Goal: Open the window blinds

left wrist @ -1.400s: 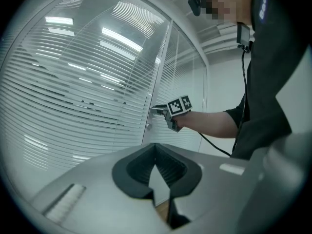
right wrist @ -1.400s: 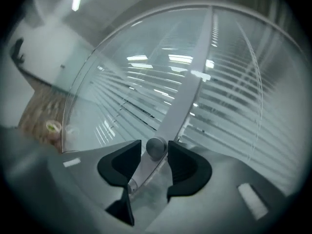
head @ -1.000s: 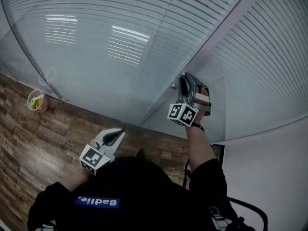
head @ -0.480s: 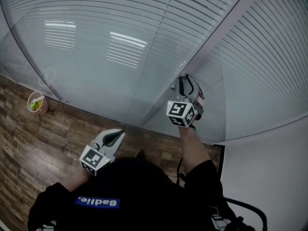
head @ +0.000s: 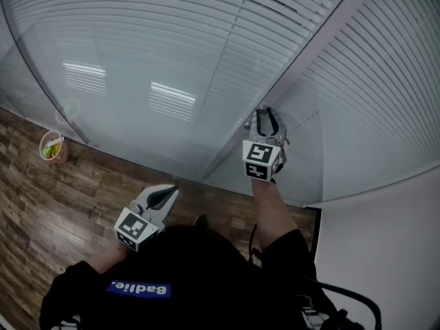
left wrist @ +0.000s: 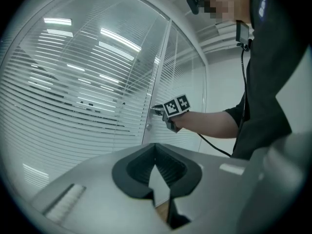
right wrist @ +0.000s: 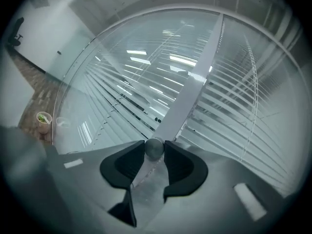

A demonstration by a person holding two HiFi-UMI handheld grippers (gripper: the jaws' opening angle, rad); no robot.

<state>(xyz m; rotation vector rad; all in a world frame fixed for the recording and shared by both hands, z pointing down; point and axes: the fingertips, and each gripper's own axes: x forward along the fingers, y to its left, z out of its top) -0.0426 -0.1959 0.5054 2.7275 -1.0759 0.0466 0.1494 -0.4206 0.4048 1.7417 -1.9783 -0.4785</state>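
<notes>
**Desk:** Which step are you on with the blinds?

**Me:** The turning step. My right claw [head: 265, 119] is clamped on the small round grey metal knob [right wrist: 155, 148]. The knob sticks out of the pale grey upright frame post [head: 302, 67] between the two glass panes, and both pads press on its sides.

**Desk:** And the blinds themselves?

**Me:** The white horizontal slat blinds [head: 172, 53] hang behind the glass on either side of that post. In the right gripper view I see dark gaps between the slats, so I judge them partly tilted, not fully open.

**Desk:** Your other hand?

**Me:** My left claw [left wrist: 156, 155] is held low above the brown wood-plank floor [head: 41, 205], well apart from the knob. Its jaws are together on nothing, and I don't think it has a part here.

**Desk:** What does the next move call for?

**Me:** Rotating the knob, I reckon, by rolling my wrist about the knob's own axis. I'd squeeze firmly so the smooth ball doesn't slip between the pads. When the wrist runs out of travel I'd probably let go and grip again. I'd watch the slats to see when they lie flat.
</notes>
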